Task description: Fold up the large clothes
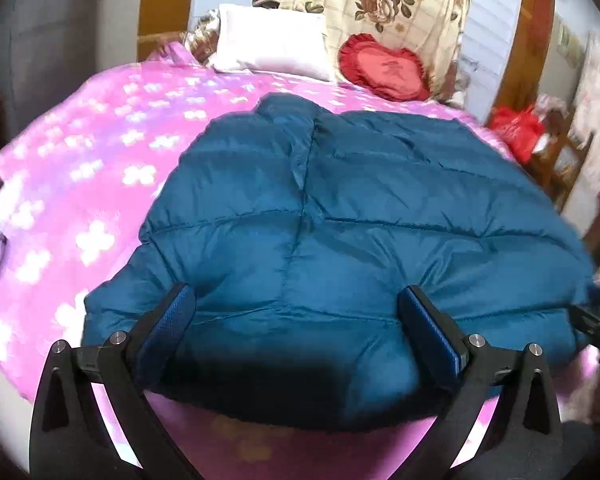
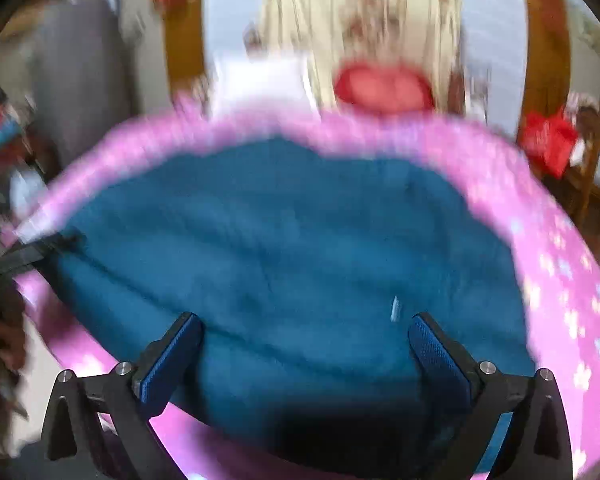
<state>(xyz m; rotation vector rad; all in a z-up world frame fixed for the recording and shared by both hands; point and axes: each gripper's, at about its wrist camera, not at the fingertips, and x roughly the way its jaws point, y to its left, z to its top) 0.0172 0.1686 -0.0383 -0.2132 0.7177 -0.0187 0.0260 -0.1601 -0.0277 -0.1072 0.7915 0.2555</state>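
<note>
Jacket (image 1: 340, 216) hem between spread fingers (image 1: 172, 312)

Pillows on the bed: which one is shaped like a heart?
The red pillow with the frilly edge, right of the plain white rectangular pillow, leaning against the flowery bedding.

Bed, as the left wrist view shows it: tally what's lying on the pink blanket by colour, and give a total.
Blue: 1, the puffer jacket
White: 1, the pillow
Red: 1, the heart cushion
Total: 3, all on the pink blanket
</note>
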